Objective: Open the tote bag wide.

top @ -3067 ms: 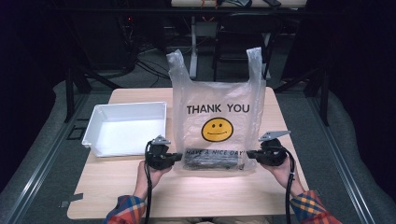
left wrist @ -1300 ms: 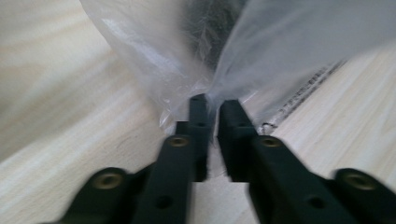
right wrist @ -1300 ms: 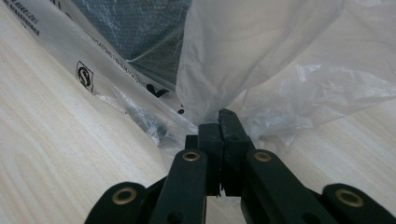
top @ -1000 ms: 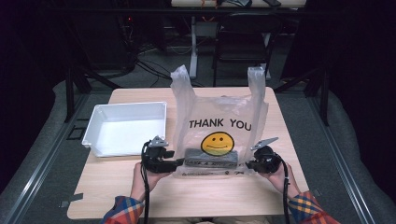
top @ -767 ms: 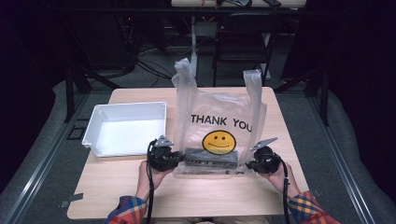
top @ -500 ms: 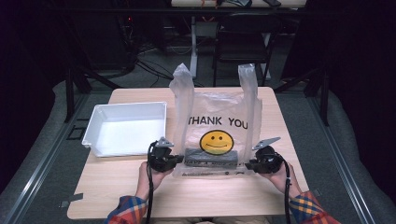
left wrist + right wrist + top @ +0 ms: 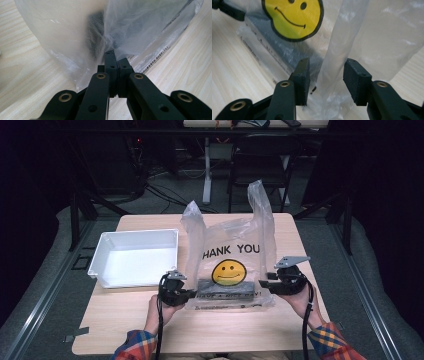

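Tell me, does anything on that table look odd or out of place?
Nothing looks spilled or broken. The plastic bag stands crumpled, its two handles poking up unevenly, with a dark flat object inside. The left gripper pinches its edge; the right gripper has just been opening, plastic loose between its jaws.

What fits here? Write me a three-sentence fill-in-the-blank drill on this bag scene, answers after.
1. The face printed on the plastic bag is coloured ____.
2. The left gripper is ____ on the bag's edge.
3. The white tray lies on the bag's ____ side in the high view.

Missing words: yellow; shut; left
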`<action>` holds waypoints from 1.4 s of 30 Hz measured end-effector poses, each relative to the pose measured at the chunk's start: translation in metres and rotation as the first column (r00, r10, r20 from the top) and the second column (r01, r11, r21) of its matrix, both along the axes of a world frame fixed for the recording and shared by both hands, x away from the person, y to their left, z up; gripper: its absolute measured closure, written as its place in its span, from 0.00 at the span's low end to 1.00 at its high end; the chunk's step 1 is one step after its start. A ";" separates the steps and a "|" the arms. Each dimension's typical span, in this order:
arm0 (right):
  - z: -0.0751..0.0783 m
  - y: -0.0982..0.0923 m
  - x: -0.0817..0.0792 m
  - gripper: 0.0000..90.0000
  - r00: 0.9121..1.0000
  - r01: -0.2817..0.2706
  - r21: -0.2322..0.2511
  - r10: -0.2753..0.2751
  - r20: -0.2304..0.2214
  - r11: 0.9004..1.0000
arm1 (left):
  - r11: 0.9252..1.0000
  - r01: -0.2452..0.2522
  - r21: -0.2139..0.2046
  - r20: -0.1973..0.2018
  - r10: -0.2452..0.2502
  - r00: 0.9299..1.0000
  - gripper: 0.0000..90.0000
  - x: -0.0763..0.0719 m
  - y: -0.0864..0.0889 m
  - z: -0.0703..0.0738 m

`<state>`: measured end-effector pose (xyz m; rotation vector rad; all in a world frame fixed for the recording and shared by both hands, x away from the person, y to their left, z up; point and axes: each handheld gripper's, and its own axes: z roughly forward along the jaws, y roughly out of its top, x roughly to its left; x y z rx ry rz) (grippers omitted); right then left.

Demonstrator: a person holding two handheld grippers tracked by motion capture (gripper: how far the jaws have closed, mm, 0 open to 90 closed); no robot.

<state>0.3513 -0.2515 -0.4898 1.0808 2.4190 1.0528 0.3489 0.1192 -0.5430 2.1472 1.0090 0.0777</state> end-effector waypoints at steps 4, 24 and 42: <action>-0.006 0.003 0.005 0.97 1.000 0.024 0.011 -0.024 -0.005 1.000 | 1.000 0.007 0.003 -0.012 -0.007 1.000 1.00 0.000 0.002 -0.001; -0.037 -0.006 -0.001 1.00 0.984 0.034 -0.077 -0.047 -0.170 0.996 | 0.995 0.008 0.101 -0.101 0.002 0.995 1.00 0.006 0.002 -0.017; -0.036 -0.006 -0.005 1.00 0.986 0.016 -0.061 -0.026 -0.163 0.998 | 0.996 -0.047 0.073 0.163 0.035 0.986 0.44 -0.026 -0.001 0.033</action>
